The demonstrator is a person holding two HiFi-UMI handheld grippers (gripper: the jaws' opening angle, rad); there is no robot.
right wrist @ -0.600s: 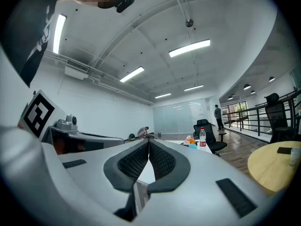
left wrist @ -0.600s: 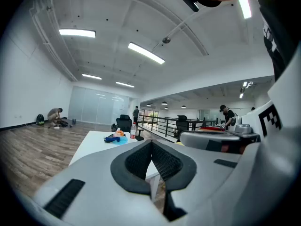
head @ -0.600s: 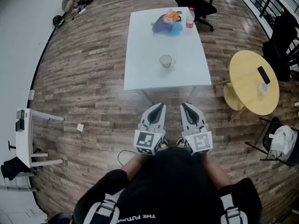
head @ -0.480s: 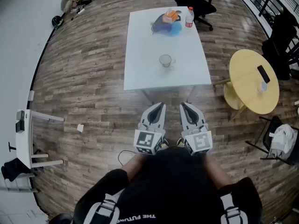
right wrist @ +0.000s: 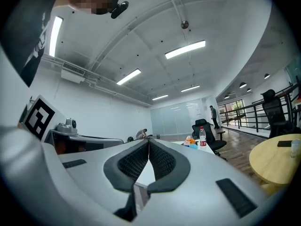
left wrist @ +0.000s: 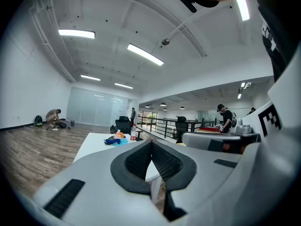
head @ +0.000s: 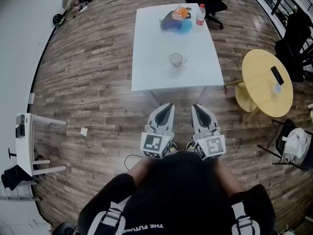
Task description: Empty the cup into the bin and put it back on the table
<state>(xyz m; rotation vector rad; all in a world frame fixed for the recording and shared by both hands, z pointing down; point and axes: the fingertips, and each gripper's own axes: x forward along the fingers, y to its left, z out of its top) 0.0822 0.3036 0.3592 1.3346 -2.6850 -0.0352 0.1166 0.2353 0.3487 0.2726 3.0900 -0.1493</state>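
Barely shifted, left gripper [head: 170,106] and right gripper [head: 195,106] hang closed, empty, over wooden floor [head: 88,82] before white table [head: 154,43].

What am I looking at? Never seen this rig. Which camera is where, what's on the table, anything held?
No robot: a person holds a grey hand-held gripper in each hand, the left gripper and the right gripper. The head view comes from a camera on the person's head, looking down. The two gripper views come from cameras riding on each gripper, looking along its fingers. On the white rectangular table stand a clear glass cup, a red-capped plastic bottle and a blue and orange heap. Both grippers are shut, empty, and short of the table.
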